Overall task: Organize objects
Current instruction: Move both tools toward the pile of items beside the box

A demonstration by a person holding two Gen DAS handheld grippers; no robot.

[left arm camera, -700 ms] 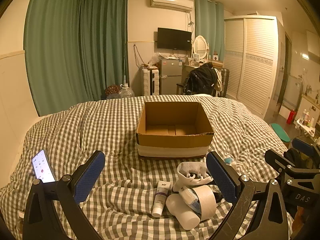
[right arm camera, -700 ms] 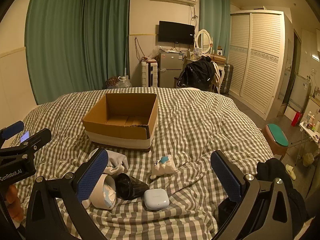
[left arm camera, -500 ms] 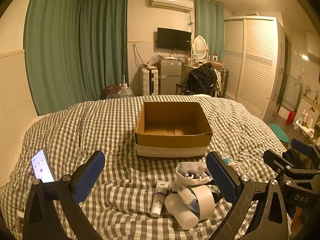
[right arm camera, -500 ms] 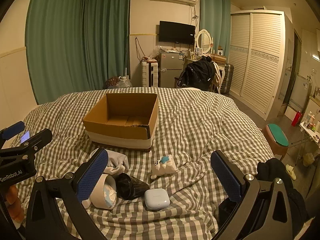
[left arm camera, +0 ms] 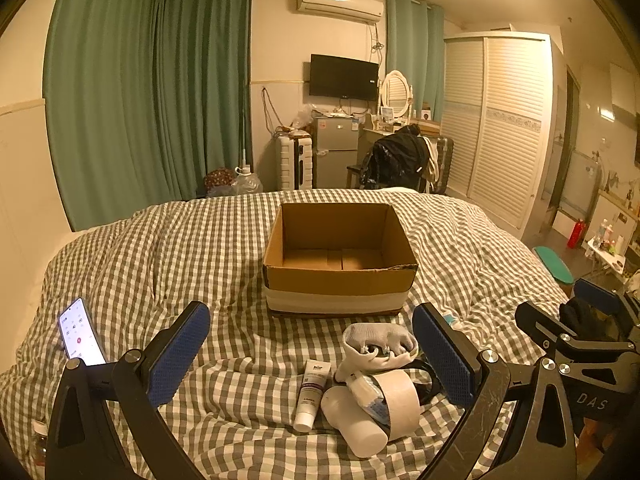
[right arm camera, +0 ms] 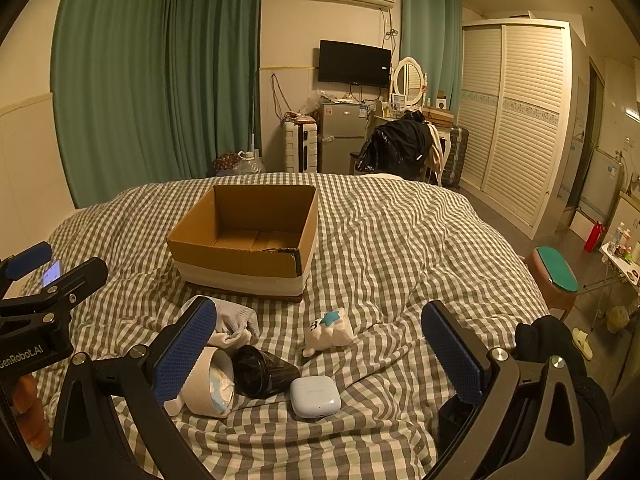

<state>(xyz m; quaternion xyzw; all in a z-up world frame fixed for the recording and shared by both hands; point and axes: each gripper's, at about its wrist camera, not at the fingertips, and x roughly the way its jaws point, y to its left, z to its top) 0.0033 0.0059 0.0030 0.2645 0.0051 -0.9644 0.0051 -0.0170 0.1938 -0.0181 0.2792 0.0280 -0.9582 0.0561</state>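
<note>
An open cardboard box (left arm camera: pixel 340 256) (right arm camera: pixel 244 240) sits in the middle of the checked bed, with nothing visible inside. In front of it lies a cluster: a white tube (left arm camera: pixel 313 394), a white cylinder (left arm camera: pixel 352 420), a tape roll (left arm camera: pixel 400 400) (right arm camera: pixel 210 384), a rolled sock (left arm camera: pixel 378 346) (right arm camera: pixel 236 322), a black cup (right arm camera: pixel 262 372), a pale earbud case (right arm camera: pixel 315 396) and a small plush toy (right arm camera: pixel 328 330). My left gripper (left arm camera: pixel 310 350) hovers open above the tube and sock. My right gripper (right arm camera: pixel 320 354) hangs open over the cup, case and plush.
A lit phone (left arm camera: pixel 80 334) lies on the bed at the left. The checked duvet (right arm camera: pixel 400 248) spreads wide to the right of the box. A green-topped stool (right arm camera: pixel 556 276) stands off the bed's right edge. A chair with a dark jacket (left arm camera: pixel 396 160) is beyond the bed.
</note>
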